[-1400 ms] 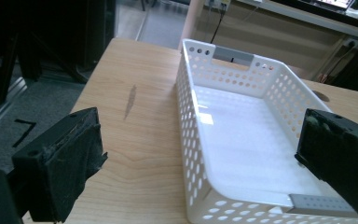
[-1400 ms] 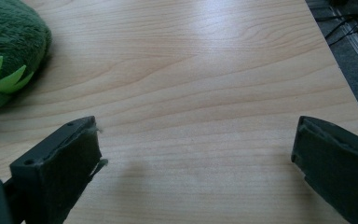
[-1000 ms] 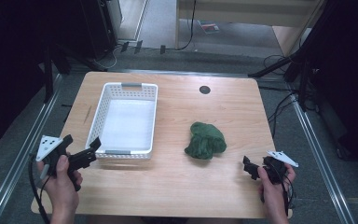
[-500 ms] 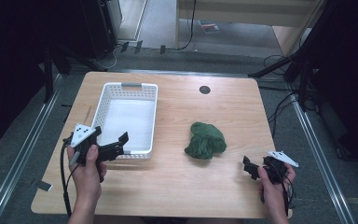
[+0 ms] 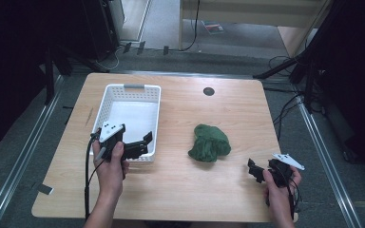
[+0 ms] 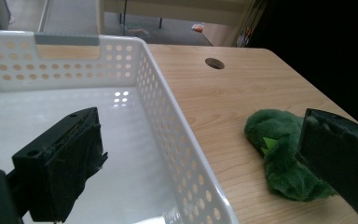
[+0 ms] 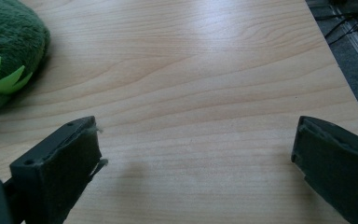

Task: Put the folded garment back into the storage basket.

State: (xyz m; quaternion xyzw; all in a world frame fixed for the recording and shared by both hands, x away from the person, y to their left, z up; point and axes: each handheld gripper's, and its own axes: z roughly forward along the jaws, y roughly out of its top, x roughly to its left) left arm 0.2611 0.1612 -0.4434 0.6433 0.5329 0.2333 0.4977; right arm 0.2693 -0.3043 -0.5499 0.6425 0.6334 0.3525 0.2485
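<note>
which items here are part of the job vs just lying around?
In play:
- left gripper, jaws open, over the near end of the white basket
- green plush toy, on the table beside the basket
- right gripper, open, holding nothing

Lying about:
- round hole in the table top
- cables on the floor

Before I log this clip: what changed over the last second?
The left gripper moved forward and rightward from the table's near-left edge to the white basket's near right corner, jaws open, holding nothing. The right gripper, green plush toy and basket stayed put.
</note>
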